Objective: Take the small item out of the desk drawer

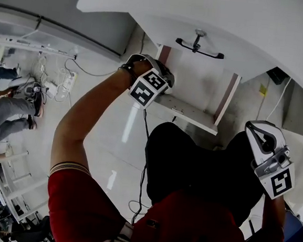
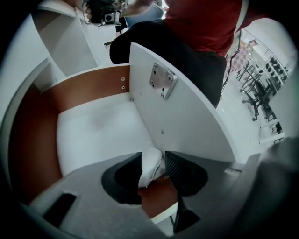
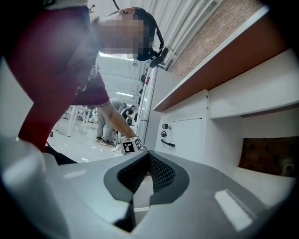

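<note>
The desk drawer [image 1: 191,114] stands pulled out under the white desk [image 1: 229,19], with brown sides and a white bottom [image 2: 93,133]. My left gripper [image 1: 161,83] points straight down into its left end, marker cube uppermost. In the left gripper view a small crumpled white item [image 2: 150,166] lies in the drawer's near corner, showing in the gap of the left gripper [image 2: 153,169]; the jaws stand apart around it. My right gripper [image 1: 263,134] hangs off to the right beside my knee, away from the drawer. It [image 3: 148,161] points level, its pads together with nothing between them.
A white cabinet door with a black handle and lock [image 3: 168,142] sits beside the drawer; the handle [image 1: 199,47] shows under the desk top. My black-trousered legs [image 1: 190,163] are below the drawer. A cable [image 1: 141,185] and a power strip [image 1: 65,81] lie on the floor. Another person [image 1: 4,113] sits at the left.
</note>
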Motion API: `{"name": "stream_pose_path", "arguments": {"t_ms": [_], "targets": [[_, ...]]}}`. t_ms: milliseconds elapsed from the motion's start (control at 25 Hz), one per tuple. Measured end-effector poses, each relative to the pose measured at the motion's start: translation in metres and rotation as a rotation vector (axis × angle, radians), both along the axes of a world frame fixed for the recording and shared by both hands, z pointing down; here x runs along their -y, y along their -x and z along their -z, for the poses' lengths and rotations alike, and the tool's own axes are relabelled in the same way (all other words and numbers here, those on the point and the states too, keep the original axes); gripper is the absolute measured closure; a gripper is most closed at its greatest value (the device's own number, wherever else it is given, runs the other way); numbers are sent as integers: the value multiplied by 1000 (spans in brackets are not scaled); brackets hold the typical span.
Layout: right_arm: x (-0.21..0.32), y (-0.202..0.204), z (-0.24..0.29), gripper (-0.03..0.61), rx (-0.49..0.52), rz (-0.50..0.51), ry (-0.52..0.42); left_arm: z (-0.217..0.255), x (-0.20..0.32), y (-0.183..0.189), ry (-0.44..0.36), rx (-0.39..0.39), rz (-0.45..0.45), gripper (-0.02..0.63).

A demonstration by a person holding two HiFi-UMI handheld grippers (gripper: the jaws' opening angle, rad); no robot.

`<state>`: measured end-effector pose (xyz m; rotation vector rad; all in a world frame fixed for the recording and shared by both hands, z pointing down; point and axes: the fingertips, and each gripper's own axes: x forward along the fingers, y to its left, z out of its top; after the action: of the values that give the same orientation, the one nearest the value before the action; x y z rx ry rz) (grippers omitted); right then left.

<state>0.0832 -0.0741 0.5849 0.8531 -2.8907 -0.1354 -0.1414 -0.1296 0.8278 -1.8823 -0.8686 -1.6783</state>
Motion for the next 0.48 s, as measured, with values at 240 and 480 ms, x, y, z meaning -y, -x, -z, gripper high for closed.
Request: {"name": "stream_pose_path", "arguments": {"t_ms": [240, 480], "targets": [[-5, -10, -10, 566, 1, -41, -28, -2, 2, -1, -2, 36, -29, 468], [-3, -9, -12, 566, 16, -41, -54, -5, 10, -9, -45, 79, -109, 445]]}}
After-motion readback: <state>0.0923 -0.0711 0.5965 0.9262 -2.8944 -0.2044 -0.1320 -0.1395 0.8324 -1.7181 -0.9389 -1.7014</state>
